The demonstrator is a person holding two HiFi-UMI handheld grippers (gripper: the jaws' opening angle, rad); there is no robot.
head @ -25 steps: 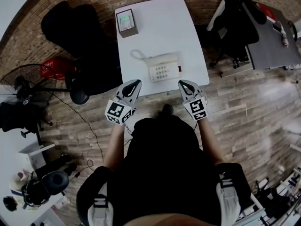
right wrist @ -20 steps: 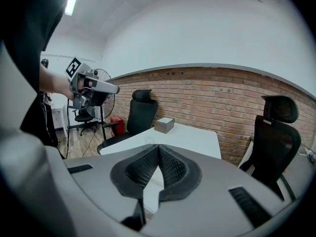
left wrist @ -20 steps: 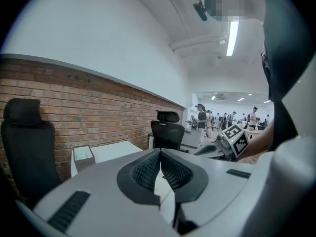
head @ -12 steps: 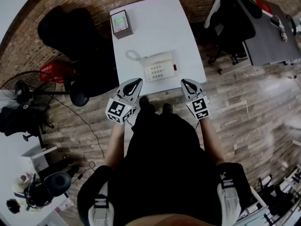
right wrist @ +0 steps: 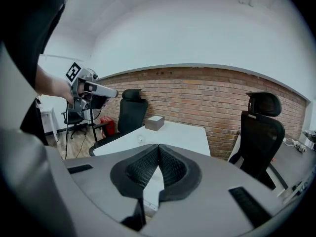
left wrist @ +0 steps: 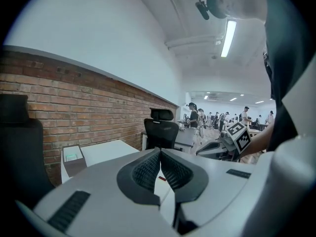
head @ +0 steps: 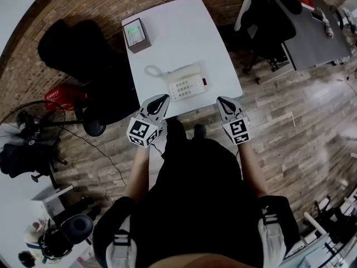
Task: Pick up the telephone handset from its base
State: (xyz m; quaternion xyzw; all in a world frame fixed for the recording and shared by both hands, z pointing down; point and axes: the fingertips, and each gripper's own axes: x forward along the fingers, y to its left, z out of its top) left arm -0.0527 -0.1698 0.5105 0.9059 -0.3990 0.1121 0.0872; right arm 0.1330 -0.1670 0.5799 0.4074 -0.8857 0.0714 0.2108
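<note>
Head view, handset (head: pixel 181 70) resting on base (head: pixel 187 88)

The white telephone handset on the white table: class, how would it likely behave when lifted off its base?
The white plastic telephone handset looks rigid and probably light, so it should lift in one piece. Its looped white cord is likely floppy and may tug the keypad base, which could slide on the smooth white table.
</note>
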